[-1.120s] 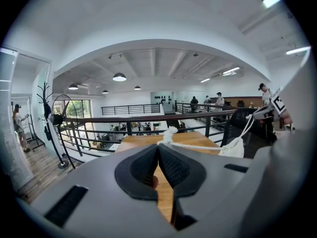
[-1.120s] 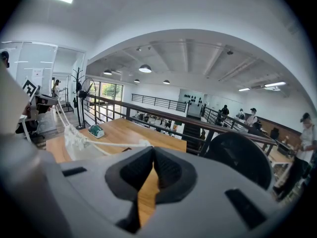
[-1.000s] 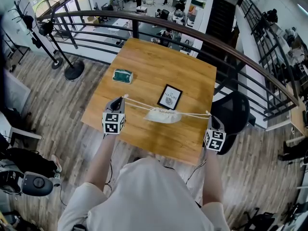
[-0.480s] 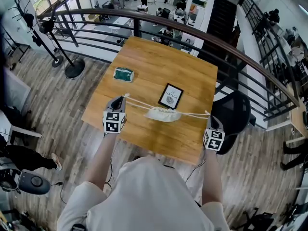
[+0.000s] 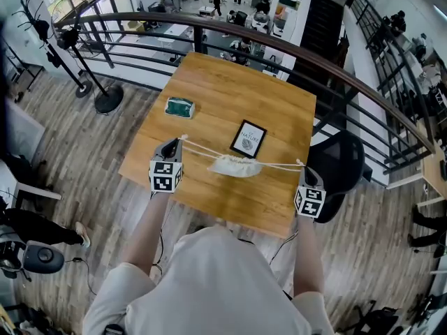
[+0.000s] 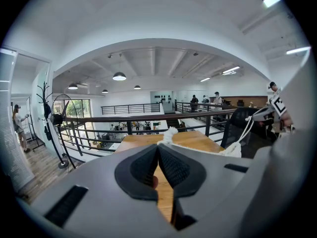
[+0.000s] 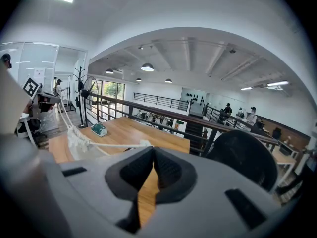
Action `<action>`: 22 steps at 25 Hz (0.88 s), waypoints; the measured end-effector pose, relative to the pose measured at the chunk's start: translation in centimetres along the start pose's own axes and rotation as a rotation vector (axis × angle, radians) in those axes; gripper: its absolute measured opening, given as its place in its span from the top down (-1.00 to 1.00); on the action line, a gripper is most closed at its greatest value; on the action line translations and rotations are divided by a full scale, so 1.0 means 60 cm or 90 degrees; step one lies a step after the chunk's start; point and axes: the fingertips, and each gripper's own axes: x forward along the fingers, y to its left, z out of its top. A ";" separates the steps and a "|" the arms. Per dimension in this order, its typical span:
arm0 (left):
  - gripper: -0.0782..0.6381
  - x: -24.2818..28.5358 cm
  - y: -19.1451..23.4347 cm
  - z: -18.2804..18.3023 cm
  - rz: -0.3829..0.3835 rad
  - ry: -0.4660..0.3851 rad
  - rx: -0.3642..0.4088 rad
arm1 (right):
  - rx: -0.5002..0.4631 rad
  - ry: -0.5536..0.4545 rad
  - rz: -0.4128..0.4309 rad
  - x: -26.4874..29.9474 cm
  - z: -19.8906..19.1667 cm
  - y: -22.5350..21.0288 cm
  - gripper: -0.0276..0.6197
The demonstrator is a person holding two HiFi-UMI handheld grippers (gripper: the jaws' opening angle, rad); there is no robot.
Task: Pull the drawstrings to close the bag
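Pinching the left drawstring between pressed-together jaws, the left gripper is left of the white bag. The bag's mouth is gathered and both cords are taut, with the wooden table beneath the bag. Right of the bag, the right gripper clamps the right drawstring, jaws closed on it.

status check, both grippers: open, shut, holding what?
Left gripper: shut on the white cord drawstring of the small white cloth bag.
Right gripper: shut on the bag's opposite drawstring.
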 end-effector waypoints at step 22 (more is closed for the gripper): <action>0.78 -0.011 -0.002 -0.002 0.002 0.000 0.002 | 0.001 -0.005 0.005 -0.007 -0.002 0.011 0.89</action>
